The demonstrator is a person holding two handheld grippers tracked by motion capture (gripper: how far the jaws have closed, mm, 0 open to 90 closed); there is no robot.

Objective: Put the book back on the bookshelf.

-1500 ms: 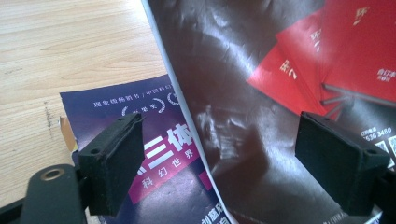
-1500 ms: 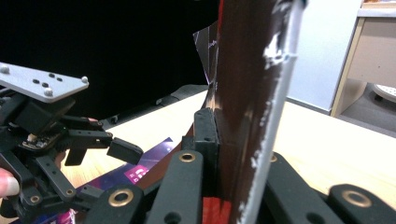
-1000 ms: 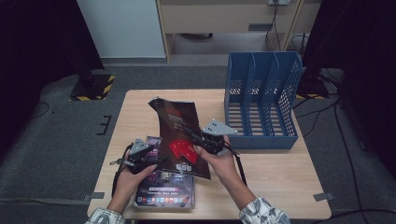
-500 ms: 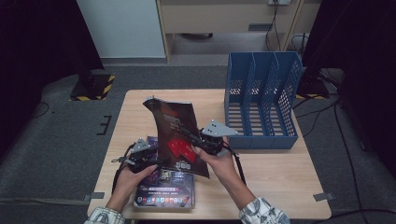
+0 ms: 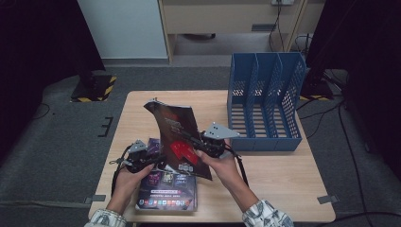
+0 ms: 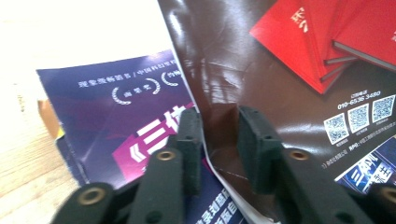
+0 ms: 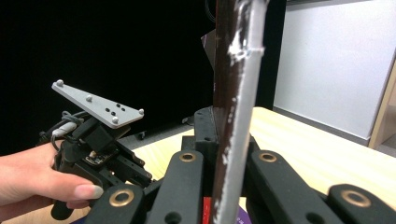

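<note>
Right tool [image 5: 193,142] pinches the brown magazine [image 5: 177,127] upright beside the rack [image 5: 265,101], while the left tool's [image 5: 158,161] jaws, just closing, straddle its lower edge.

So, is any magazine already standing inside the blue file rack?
No, the compartments of the blue file rack are bare, and the brown magazine is over the table.

Glossy paper mag [image 6: 261,60], wood table [image 5: 283,165]

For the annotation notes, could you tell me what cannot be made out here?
- Purple magazine, high view: cover partly hidden by the raised dark magazine and the left gripper.
- Dark magazine, left gripper view: cut off by the edges; small print unreadable.
- Blue file rack, high view: slot floors too small to judge.
</note>
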